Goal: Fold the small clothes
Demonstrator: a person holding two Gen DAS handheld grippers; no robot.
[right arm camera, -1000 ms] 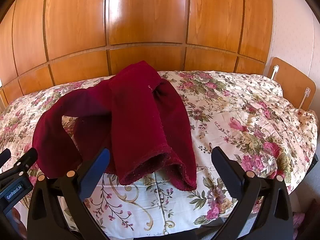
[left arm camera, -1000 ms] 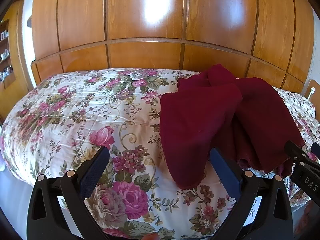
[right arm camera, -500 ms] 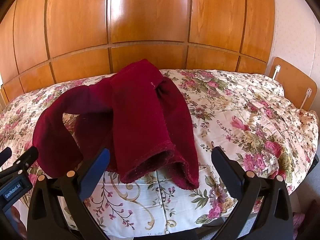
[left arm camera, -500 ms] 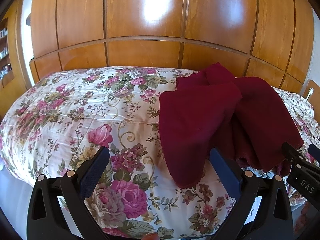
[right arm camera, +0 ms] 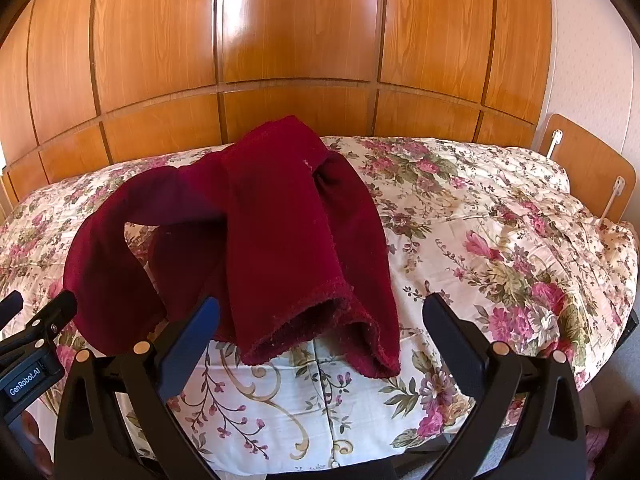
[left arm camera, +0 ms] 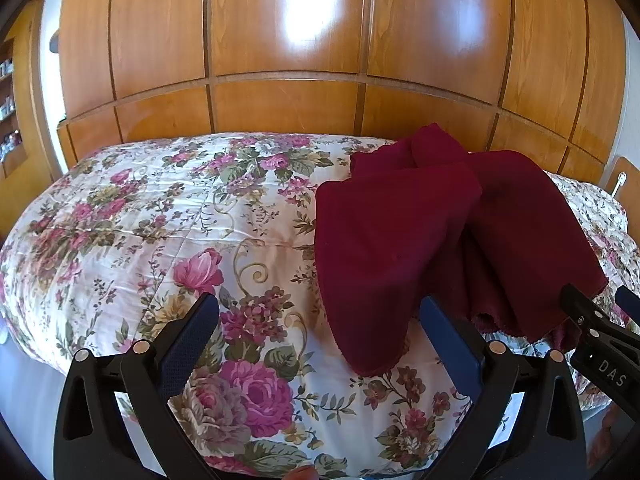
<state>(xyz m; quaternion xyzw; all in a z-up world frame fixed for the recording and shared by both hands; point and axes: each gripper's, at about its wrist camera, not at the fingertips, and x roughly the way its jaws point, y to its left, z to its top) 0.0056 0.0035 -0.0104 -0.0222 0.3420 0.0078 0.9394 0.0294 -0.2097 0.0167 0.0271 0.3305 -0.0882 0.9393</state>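
A dark red garment (left arm camera: 420, 232) lies crumpled in a heap on the floral bedspread (left arm camera: 160, 220), its loose ends hanging toward the near edge. It also shows in the right wrist view (right arm camera: 280, 220), left of centre, with an open hem facing me. My left gripper (left arm camera: 316, 316) is open and empty, just short of the garment's left flap. My right gripper (right arm camera: 320, 316) is open and empty, its fingers either side of the hem end. The right gripper's body shows at the left wrist view's right edge (left arm camera: 600, 344).
The bed fills both views, with wooden wardrobe panels (left arm camera: 288, 60) behind it. A wooden headboard (right arm camera: 584, 160) stands at the far right. The bedspread (right arm camera: 500, 220) is bare right of the garment and left of it. The bed's near edge is just below the grippers.
Both grippers have crept slightly closer to the garment. The garment has not moved and both grippers stay open.
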